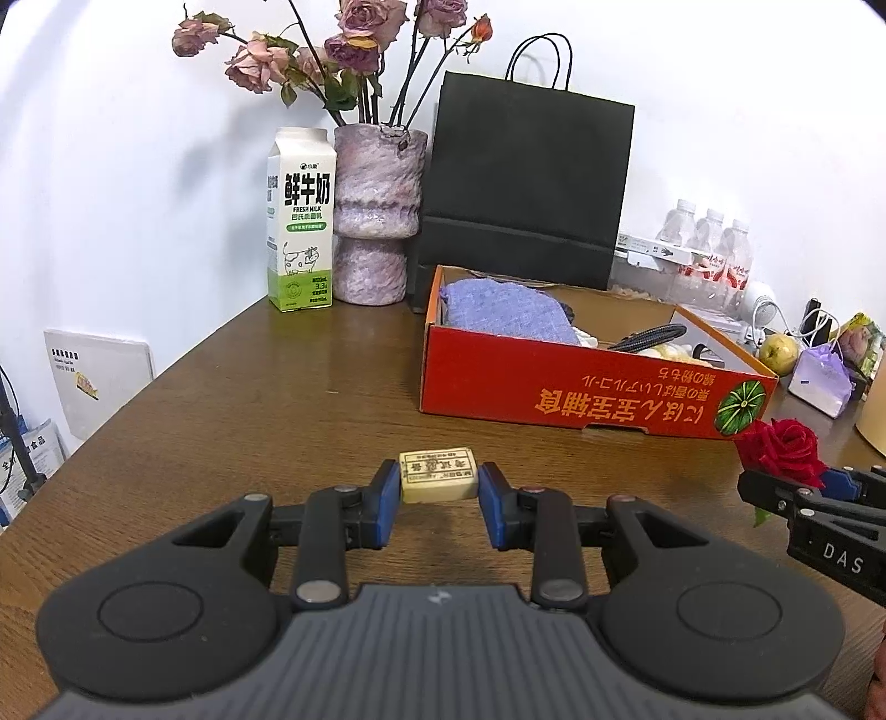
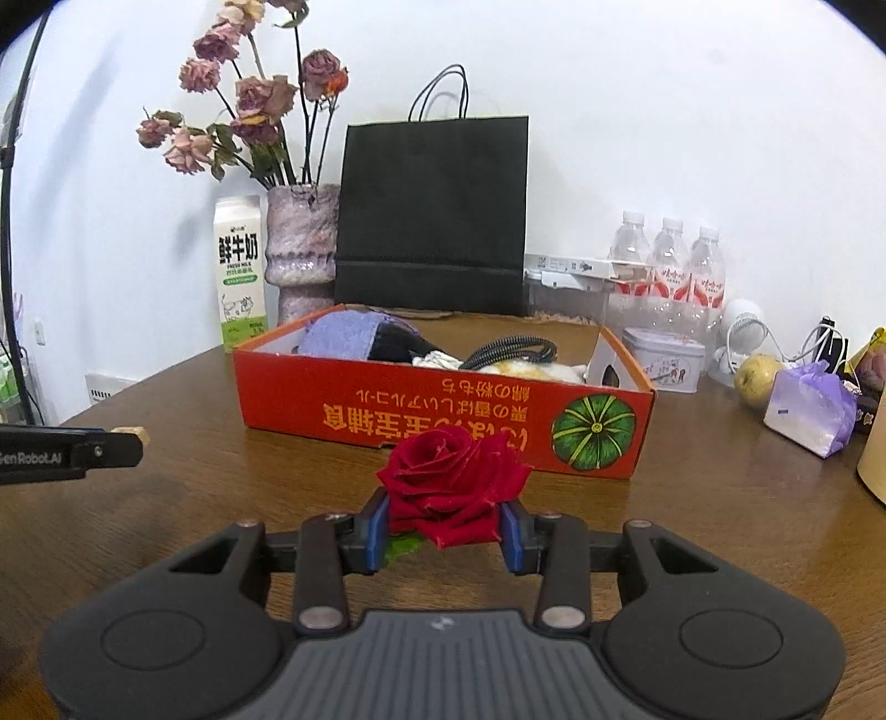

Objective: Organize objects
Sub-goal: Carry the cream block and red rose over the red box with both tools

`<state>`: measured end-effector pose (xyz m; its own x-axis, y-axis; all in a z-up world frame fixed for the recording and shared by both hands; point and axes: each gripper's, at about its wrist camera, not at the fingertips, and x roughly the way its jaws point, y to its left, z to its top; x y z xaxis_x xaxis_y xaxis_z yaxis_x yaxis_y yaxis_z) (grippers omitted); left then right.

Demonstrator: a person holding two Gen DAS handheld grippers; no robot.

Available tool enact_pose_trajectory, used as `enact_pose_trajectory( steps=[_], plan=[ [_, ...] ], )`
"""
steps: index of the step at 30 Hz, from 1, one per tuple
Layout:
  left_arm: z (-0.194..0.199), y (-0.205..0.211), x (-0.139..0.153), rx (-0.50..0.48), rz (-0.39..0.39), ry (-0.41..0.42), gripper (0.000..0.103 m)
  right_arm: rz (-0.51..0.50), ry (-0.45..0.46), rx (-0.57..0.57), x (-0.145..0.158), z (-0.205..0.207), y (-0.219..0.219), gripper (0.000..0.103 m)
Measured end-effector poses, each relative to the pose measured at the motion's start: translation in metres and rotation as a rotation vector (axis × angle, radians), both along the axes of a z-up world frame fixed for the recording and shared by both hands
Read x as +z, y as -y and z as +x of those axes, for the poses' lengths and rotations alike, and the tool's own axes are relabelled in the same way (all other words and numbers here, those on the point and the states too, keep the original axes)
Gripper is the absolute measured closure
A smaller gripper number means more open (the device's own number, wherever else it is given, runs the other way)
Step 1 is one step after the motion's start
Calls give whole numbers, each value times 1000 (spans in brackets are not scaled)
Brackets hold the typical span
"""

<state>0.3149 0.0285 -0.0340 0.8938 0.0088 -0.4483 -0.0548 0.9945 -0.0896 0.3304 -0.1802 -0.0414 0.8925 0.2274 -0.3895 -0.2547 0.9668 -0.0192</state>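
Dark wooden table (image 1: 232, 399), grain running toward a white wall (image 1: 138, 166) behind. At the back, by the wall: milk carton (image 1: 300, 221), just beside it a mottled pink vase (image 1: 377, 216) of dried roses (image 1: 354, 44), then a black paper bag (image 1: 526, 188) standing upright. In front of the bag, a red box (image 1: 587, 396), open-topped, printed with a green pumpkin, holding a purple cloth (image 1: 506, 307) and a dark cable (image 1: 648, 335). Off to the right: three water bottles (image 2: 670, 260), a small tin (image 2: 663, 357), a pear-like fruit (image 2: 757, 376), a purple tied pouch (image 2: 811, 407). At the far left, lower than the table edge, a white booklet (image 1: 99, 376) propped against the wall.

Left gripper (image 1: 439, 493) low over the table, blue pads (image 1: 389, 495) pressed against both ends of a small cream block (image 1: 438, 475) with a printed label; clenched on it, well short of the red box. Cannot tell whether the block rests on the wood or sits just above it.

Right gripper (image 2: 447, 529) close in front of the box, clamped round a red rose (image 2: 451, 479), bloom spilling over the pads, a green leaf (image 2: 401, 547) showing beneath. Rose near the box's front wall, not inside it.
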Motion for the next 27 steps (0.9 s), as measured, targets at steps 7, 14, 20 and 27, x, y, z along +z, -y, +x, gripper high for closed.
enact_pose_trajectory(
  steps=[7, 14, 20, 27],
  plan=[
    [-1, 19, 2, -7, -3, 7, 72, 25, 31, 0, 7, -4, 5, 66],
    [2, 42, 5, -20, 9, 17, 72, 42, 67, 6, 14, -5, 11, 65],
    [12, 57, 9, -22, 17, 22, 72, 58, 95, 2, 20, 1, 19, 66],
    [28, 77, 18, -20, 24, 45, 72, 64, 105, -12, 25, 19, 29, 66]
  ],
)
